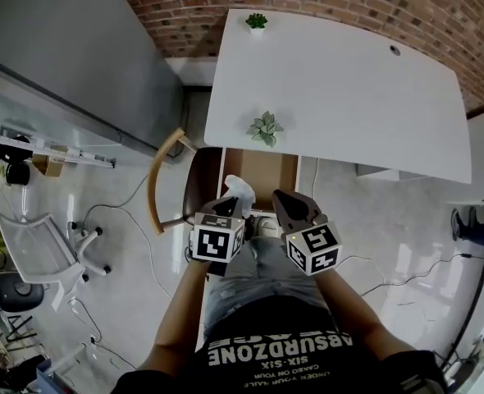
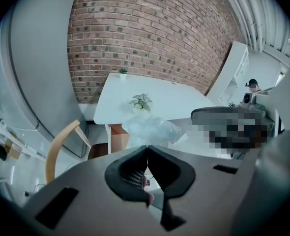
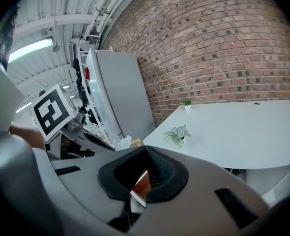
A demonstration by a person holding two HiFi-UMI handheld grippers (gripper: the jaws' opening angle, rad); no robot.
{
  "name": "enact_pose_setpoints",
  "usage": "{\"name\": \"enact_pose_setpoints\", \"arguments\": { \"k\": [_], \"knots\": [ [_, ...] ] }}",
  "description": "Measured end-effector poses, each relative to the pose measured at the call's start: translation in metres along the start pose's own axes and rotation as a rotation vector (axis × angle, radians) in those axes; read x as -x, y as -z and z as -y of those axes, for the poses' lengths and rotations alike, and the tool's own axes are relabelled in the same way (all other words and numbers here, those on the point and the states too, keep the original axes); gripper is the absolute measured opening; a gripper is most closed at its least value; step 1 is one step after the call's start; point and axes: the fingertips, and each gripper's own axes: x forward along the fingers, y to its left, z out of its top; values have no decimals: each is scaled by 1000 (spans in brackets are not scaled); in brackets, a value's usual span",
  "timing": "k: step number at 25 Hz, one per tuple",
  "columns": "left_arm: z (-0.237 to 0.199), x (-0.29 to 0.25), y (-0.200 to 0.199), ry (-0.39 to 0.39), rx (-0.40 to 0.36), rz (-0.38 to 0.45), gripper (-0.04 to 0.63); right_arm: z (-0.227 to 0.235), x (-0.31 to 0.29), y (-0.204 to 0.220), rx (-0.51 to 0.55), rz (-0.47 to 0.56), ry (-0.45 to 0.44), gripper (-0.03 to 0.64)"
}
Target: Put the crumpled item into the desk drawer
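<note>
The crumpled item (image 1: 239,189) is a pale, see-through wad of plastic. My left gripper (image 1: 232,203) is shut on it and holds it over the open brown desk drawer (image 1: 264,164), just below the white desk's near edge. In the left gripper view the wad (image 2: 151,129) bulges out beyond the closed tips of the left gripper (image 2: 146,147). My right gripper (image 1: 282,197) hovers beside it on the right, jaws shut and empty. From the right gripper (image 3: 146,148) the wad (image 3: 123,142) shows to the left, with brown drawer wood (image 3: 141,185) below the jaws.
The white desk (image 1: 349,97) carries a small plant (image 1: 265,127) near its front edge and another (image 1: 257,21) at the back. A wooden chair (image 1: 162,179) stands left of the drawer. A white chair (image 1: 37,249) and cables lie on the floor further left.
</note>
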Motion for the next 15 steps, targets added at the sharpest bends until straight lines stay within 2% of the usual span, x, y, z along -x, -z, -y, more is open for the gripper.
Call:
{"name": "enact_pose_setpoints", "arguments": {
  "k": [15],
  "knots": [
    [-13,-42,-9,55,-77,-103,9,21,-19,10,-66,-59,58,-2]
  ]
}}
